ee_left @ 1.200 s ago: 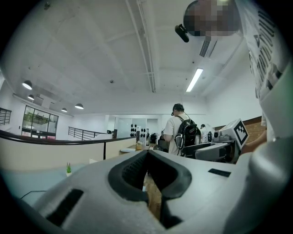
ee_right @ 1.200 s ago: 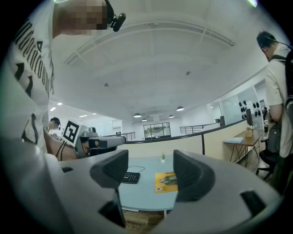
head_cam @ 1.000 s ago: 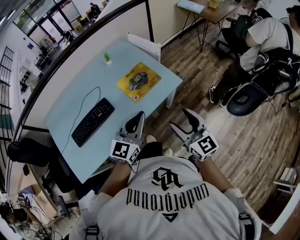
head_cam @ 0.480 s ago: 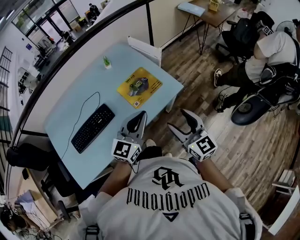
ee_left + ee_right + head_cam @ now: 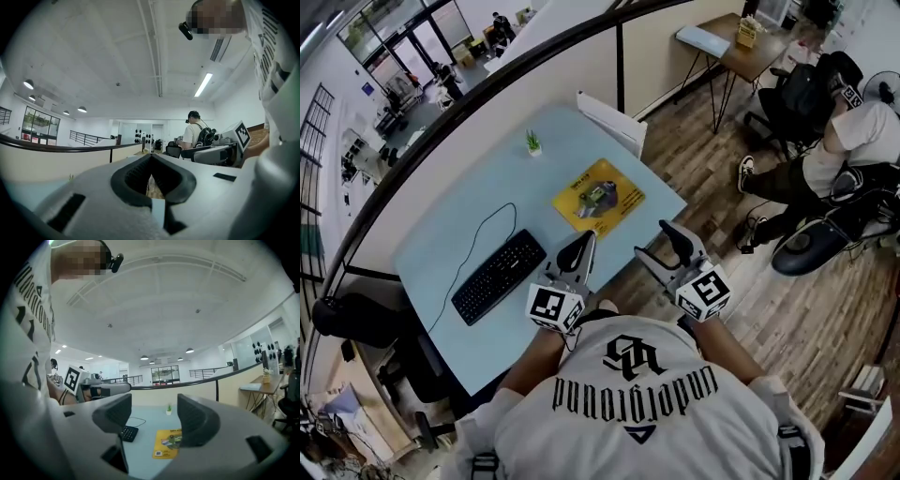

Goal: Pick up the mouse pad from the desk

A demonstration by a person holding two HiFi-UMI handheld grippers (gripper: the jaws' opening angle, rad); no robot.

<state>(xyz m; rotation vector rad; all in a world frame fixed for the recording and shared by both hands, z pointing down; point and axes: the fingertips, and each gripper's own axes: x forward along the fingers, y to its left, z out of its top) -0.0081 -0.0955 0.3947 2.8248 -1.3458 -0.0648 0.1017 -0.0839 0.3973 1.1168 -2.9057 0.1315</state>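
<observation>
The yellow mouse pad (image 5: 598,200) with a printed picture lies flat near the right end of the light blue desk (image 5: 459,234). In the right gripper view the mouse pad (image 5: 168,444) shows low between the two pads. My left gripper (image 5: 585,238) hovers level at the desk's near edge, just short of the pad, its jaws closed together with nothing between them (image 5: 151,161). Off the desk's edge over the wooden floor, my right gripper (image 5: 656,241) is open and empty (image 5: 154,420).
A black keyboard (image 5: 499,276) with a cable lies left of the pad. A small potted plant (image 5: 532,142) stands at the far edge. A white chair (image 5: 612,122) stands behind the desk, a black rail runs along it, and seated people (image 5: 853,141) are at the right.
Both grippers have moved forward toward the desk, so the mouse pad now lies closer to their tips. Their jaws look unchanged.
</observation>
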